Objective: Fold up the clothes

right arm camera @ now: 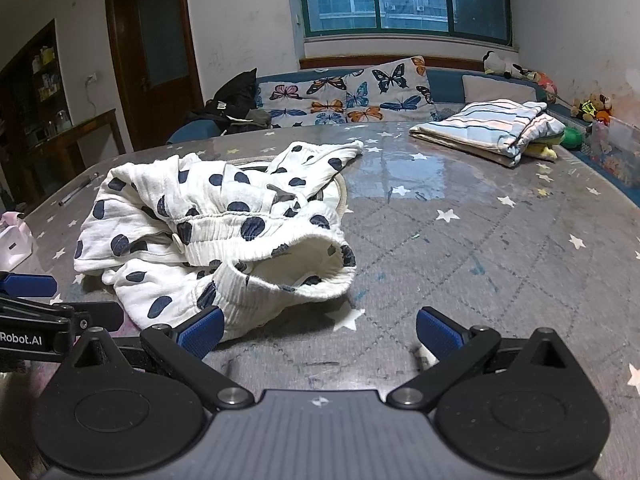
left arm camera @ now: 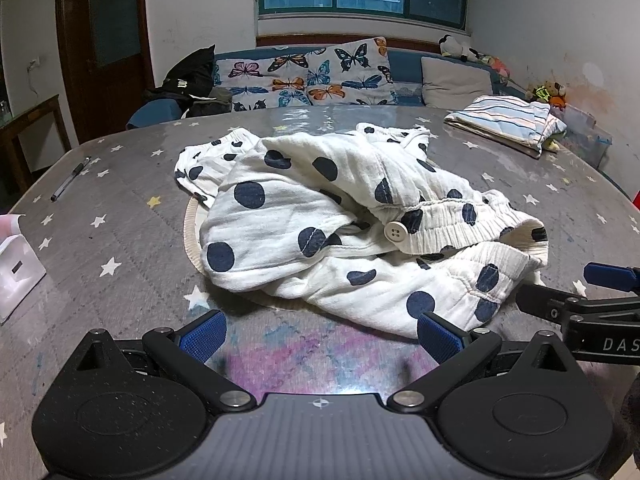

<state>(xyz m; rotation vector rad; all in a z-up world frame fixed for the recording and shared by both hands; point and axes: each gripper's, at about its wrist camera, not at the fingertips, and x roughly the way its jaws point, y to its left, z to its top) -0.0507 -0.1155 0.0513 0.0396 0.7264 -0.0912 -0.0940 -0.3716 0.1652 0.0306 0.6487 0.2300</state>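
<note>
The polka-dot garment (left arm camera: 340, 216) lies crumpled mid-surface (left arm camera: 120, 240), unfolded. Both the left hand-held gripper (left arm camera: 320, 334) and right hand-held gripper (right arm camera: 318, 332) hover at its near edge, jaws spread, empty. Next likely: seize the waistband (right arm camera: 280, 264) and spread it flat.

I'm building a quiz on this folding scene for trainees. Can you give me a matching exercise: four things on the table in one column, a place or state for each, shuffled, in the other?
Things:
1. polka-dot garment
2. striped folded clothes
3. pen
4. left gripper

Descriptions:
A. neatly folded at the far right of the table
B. open, holding nothing
C. crumpled in a heap mid-table
D. lying alone near the far left edge

Pairs: 1-C, 2-A, 3-D, 4-B
</note>
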